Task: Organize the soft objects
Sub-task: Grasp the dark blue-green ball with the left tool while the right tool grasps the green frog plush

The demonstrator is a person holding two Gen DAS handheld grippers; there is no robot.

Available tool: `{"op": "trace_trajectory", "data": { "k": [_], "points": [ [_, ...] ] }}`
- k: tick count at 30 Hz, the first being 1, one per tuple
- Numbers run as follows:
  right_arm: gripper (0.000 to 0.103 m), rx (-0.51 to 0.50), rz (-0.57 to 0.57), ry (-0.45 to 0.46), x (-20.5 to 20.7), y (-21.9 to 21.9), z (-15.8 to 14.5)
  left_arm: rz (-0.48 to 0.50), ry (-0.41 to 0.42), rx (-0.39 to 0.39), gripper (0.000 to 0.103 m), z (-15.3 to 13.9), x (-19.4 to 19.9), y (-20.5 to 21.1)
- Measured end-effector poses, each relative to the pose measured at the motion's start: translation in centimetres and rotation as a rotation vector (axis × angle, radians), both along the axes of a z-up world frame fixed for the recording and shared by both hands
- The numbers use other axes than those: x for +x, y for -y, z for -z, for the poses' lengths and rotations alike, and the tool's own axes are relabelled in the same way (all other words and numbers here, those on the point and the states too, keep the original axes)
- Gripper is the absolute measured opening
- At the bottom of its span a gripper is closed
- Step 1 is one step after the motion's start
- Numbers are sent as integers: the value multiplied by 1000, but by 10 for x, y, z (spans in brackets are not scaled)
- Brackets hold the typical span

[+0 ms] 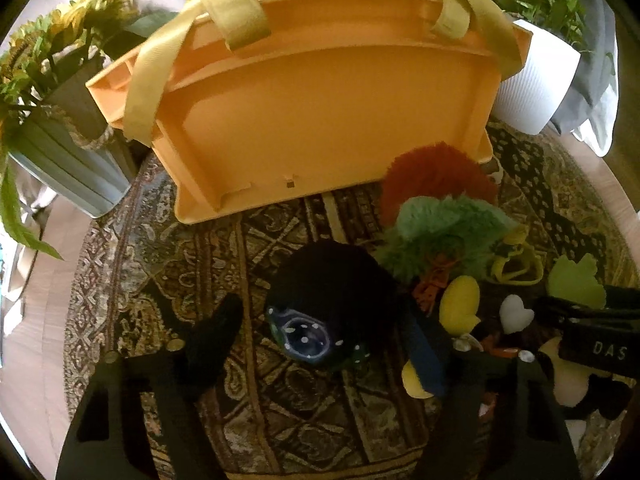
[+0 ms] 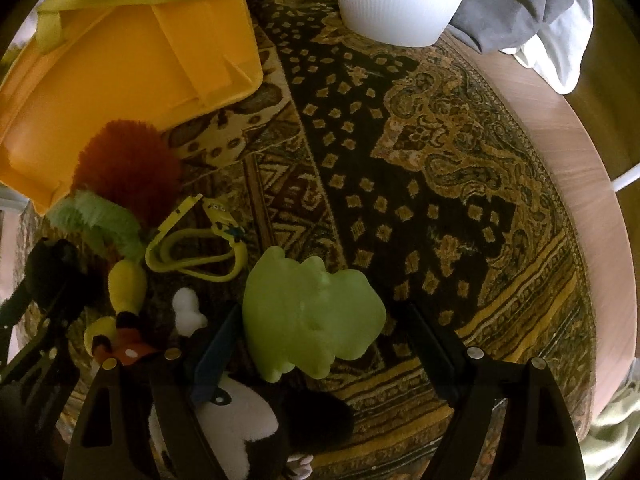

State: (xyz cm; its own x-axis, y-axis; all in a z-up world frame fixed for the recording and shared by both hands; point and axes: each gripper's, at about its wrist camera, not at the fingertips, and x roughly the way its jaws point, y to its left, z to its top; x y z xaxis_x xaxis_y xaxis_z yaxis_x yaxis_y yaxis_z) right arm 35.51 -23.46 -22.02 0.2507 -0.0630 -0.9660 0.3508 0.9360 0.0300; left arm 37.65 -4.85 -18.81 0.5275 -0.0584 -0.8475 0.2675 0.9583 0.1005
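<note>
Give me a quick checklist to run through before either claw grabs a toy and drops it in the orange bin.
1. Orange bin open and free of toys inside: ok.
2. Yellow bin straps clear of the opening: not ok, they drape over the rim.
3. Left claw open around the black plush: ok, one finger on each side.
4. Right claw open around the light green soft toy: ok.
5. Right claw's left finger clear of the black-and-white plush: cannot tell, they overlap in view.
6. Pile beside the bin untangled (red fluffy toy, green fluffy toy): not ok, they overlap.
</note>
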Motion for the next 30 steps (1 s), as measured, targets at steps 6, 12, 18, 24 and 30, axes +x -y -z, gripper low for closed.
{"op": "trace_trajectory", "data": {
  "k": [6,12,18,24,30],
  "points": [
    [81,6,-9,12,-3,1,0,20,-12,-29,63,1,0,2],
    [65,14,-42,50,-10,-1,-6,25,-5,-18,63,0,-5,5],
    [65,33,-53,70,-16,1,-11,21,21,-16,63,-8,-14,4],
    [65,33,-73,112,-21,3,-22,16,56,-21,63,-23,-24,4],
    [65,31,-98,174,-26,4,-40,6,96,-26,63,-38,-34,3]
  ]
}}
